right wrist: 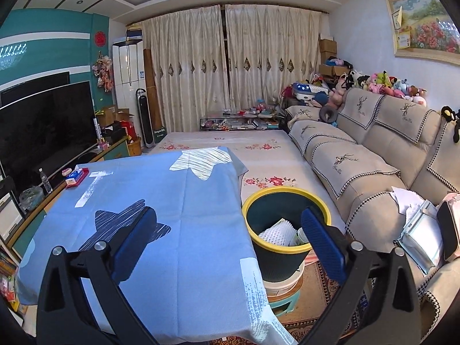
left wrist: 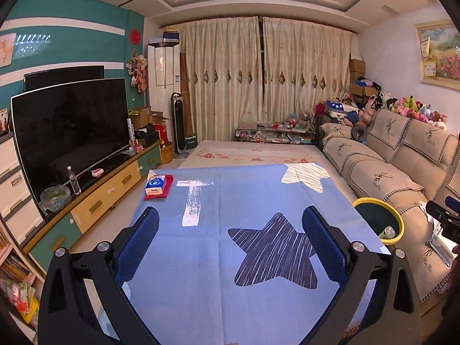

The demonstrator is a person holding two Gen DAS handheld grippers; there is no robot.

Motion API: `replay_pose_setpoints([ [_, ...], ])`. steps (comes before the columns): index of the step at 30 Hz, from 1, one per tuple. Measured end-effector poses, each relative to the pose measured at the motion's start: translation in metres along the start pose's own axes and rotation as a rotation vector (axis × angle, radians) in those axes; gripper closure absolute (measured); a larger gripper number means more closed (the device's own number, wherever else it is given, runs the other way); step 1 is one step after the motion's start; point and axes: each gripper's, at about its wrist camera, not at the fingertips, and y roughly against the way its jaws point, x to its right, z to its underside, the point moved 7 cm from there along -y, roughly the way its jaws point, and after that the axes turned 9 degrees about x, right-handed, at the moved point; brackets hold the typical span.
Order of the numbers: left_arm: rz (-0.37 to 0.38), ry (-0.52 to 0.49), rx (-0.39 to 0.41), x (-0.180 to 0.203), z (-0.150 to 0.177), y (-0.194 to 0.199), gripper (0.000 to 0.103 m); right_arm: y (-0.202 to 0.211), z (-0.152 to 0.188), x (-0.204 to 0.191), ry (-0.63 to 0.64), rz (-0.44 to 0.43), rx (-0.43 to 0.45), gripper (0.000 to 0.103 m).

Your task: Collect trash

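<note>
Bin (right wrist: 284,227), dark with a yellow rim, right of centre in the right wrist view, just off the right edge of the blue cloth (right wrist: 178,230). Inside: white bumpy foam (right wrist: 277,231) and a pale cup-like item (right wrist: 302,237). Perched on a white tub and a green stool (right wrist: 283,304) over a patterned rug (right wrist: 322,293). Same bin (left wrist: 379,221) at mid right in the left wrist view, again just past the cloth's right edge, a small pale bottle-like item showing inside near the rim.

Right gripper (right wrist: 230,241) low in its frame, blue fingers (right wrist: 322,247) spread wide, released, nothing between. Right finger overlapping the bin's near rim in the picture; touching or apart, cannot tell. Left finger over the dark star print.

Left gripper (left wrist: 230,241) low in its frame, fingers (left wrist: 138,244) likewise spread wide and released, framing the dark star (left wrist: 276,253) on the cloth.

Cloth covering the surface, printed with stars and white brush strokes. At its far left corner a blue tissue pack (left wrist: 156,185) lying on a red item.

Further out: sofa (right wrist: 373,155) along the right with papers (right wrist: 414,218) on the seat and plush toys (right wrist: 388,83) on top. TV (left wrist: 69,132) on a low cabinet at left, water bottle (left wrist: 74,180) before it. Closed curtains (left wrist: 264,77) across the back.
</note>
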Motion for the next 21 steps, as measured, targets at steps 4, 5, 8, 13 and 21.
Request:
replay_pose_setpoints([
  [4, -0.005, 0.015, -0.016, 0.004, 0.001, -0.005, 0.005, -0.001, 0.003, 0.004, -0.010, -0.001, -0.003, 0.007],
  [5, -0.004, 0.020, -0.021, 0.004, 0.001, -0.006, 0.005, -0.002, 0.003, 0.005, -0.012, -0.002, -0.004, 0.007],
  [8, -0.006, 0.025, -0.029, 0.003, 0.002, -0.008, 0.005, -0.004, 0.005, 0.007, -0.018, 0.000, -0.009, 0.007],
  [13, -0.013, 0.031, -0.036, 0.001, 0.005, -0.010, 0.005, -0.008, 0.008, 0.005, -0.016, 0.002, -0.017, 0.007],
  [21, -0.021, 0.035, -0.041, -0.002, 0.008, -0.013, 0.005, -0.010, 0.010, 0.000, -0.007, -0.005, -0.025, 0.007],
])
